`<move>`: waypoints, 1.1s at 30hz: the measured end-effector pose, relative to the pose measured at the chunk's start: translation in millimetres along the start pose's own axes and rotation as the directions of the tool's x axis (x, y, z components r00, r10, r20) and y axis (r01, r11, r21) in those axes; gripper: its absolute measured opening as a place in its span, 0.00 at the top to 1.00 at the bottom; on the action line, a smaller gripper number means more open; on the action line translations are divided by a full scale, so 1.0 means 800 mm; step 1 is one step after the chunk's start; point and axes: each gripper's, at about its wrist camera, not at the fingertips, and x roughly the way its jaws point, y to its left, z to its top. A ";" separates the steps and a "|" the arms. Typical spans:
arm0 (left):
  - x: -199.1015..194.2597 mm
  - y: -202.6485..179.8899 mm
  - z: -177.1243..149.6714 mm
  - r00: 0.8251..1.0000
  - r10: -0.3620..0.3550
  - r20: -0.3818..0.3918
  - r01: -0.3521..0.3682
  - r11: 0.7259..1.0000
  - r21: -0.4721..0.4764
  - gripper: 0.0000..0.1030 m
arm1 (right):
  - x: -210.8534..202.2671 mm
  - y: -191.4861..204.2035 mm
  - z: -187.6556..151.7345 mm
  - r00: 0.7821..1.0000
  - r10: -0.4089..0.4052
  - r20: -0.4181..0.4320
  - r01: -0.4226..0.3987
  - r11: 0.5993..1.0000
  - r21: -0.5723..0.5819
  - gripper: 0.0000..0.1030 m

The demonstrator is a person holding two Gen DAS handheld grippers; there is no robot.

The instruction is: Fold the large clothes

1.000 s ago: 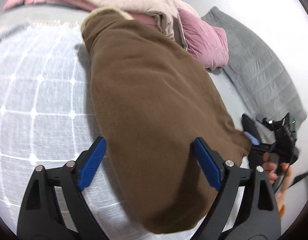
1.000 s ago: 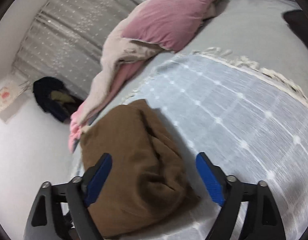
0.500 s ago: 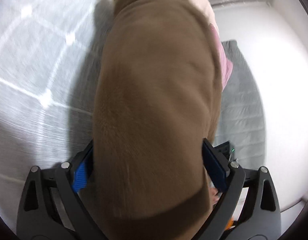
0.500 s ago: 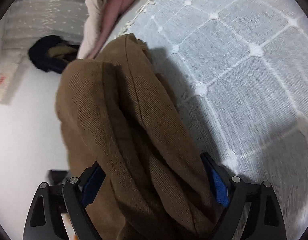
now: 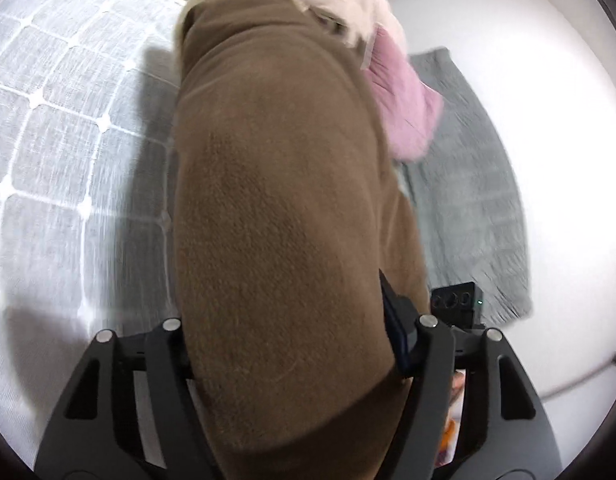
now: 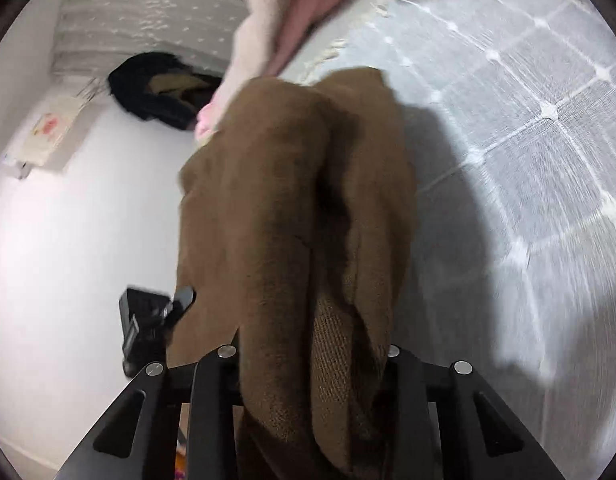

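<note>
A folded brown fleece garment [image 5: 280, 200] fills the middle of the left wrist view and reaches away over the grey checked bedspread [image 5: 56, 120]. My left gripper [image 5: 292, 344] is shut on its near end, with the cloth bulging between the jaws. In the right wrist view the same brown garment [image 6: 292, 220] hangs in thick folds from my right gripper [image 6: 312, 356], which is shut on its other end. The other gripper shows at the garment's edge in each view.
A pile of pink and cream bedding [image 5: 388, 64] lies past the garment's far end. A grey quilted mat [image 5: 468, 184] lies on the white floor. A dark furry item [image 6: 156, 88] sits by the curtain [image 6: 148, 8]. The bedspread [image 6: 528, 140] spreads to the right.
Both grippers have gone from open beside the garment to shut on its ends. The garment has risen off the bedspread and now bunches between the jaws.
</note>
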 end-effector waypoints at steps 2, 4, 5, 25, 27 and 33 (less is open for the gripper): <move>-0.018 0.001 -0.009 0.998 -0.019 -0.063 0.019 1.000 0.002 0.34 | -0.018 0.029 -0.034 1.000 0.011 -0.019 -0.012 0.999 -0.049 0.69; -0.025 0.013 -0.029 0.990 -0.026 -0.139 0.026 1.000 -0.004 0.30 | -0.029 0.050 -0.070 0.999 -0.005 -0.039 0.001 0.995 -0.100 0.66; -0.023 0.024 -0.036 0.983 -0.010 -0.185 0.008 1.000 -0.008 0.27 | -0.026 0.050 -0.083 0.998 -0.013 -0.056 0.007 0.994 -0.109 0.59; 0.014 -0.059 -0.112 0.949 0.290 0.125 -0.316 0.878 0.358 0.29 | 0.046 -0.087 -0.127 0.957 0.275 0.095 -0.287 0.946 0.150 0.56; 0.019 -0.099 -0.110 0.968 0.216 0.126 -0.249 0.883 0.398 0.30 | 0.012 -0.072 -0.129 0.956 0.256 0.141 -0.270 0.958 0.095 0.56; 0.057 -0.125 -0.080 0.994 0.092 0.051 -0.105 0.884 0.456 0.23 | -0.130 -0.058 -0.131 0.945 0.130 0.299 -0.134 0.991 -0.009 0.53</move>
